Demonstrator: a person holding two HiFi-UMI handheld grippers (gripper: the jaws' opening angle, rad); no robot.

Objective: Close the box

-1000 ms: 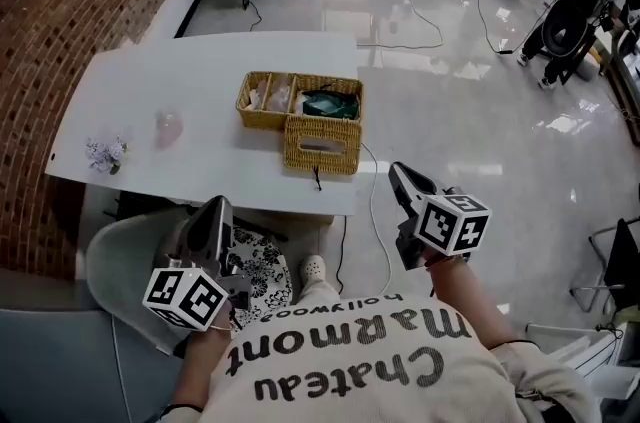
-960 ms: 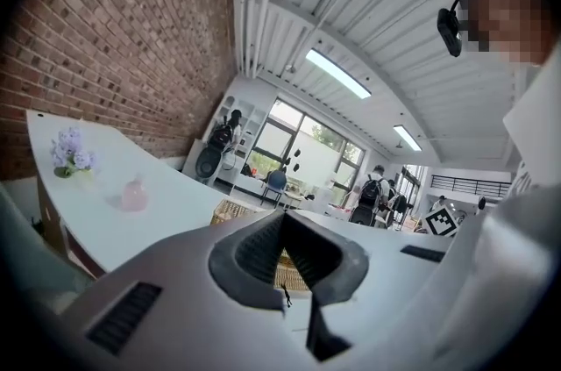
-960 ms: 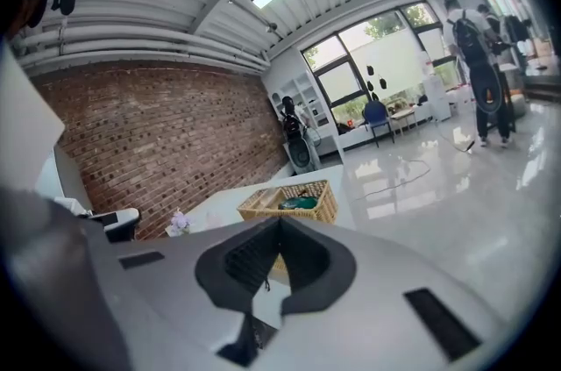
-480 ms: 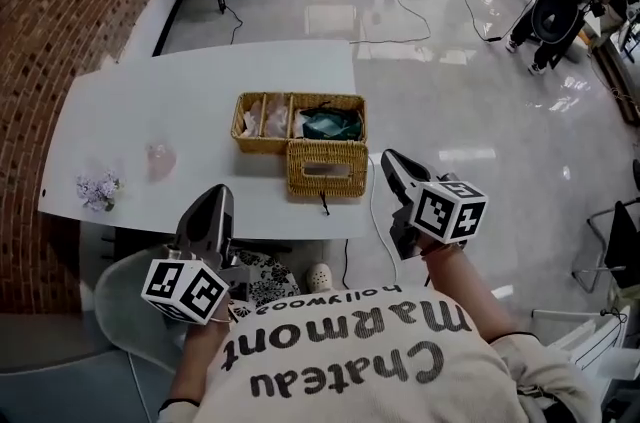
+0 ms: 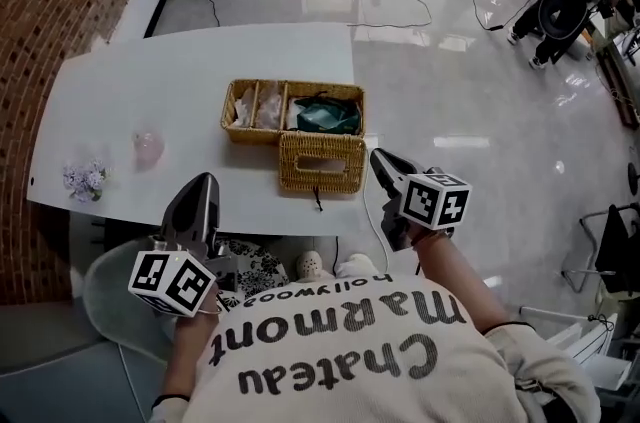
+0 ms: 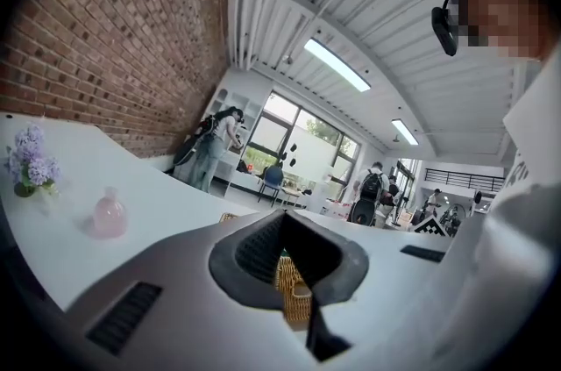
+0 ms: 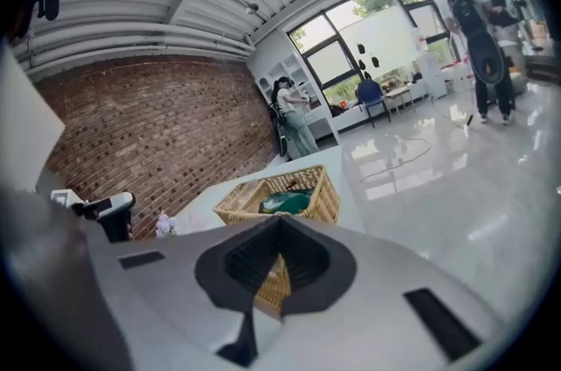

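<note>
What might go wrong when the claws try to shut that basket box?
The green bundle sits high in the box, so the lid may not shut flat. The lid lies by the table edge; a clumsy nudge from the shut right claw might slide the box.

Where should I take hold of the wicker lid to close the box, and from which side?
Probably the lid by its free near edge, from the person's side. It lies folded out toward the person, hinged along the box, so that edge swings up and over.

Wicker box (image 5: 246, 133) open on table (image 5: 150, 81), lid (image 5: 300, 174) folded out at near side.
</note>
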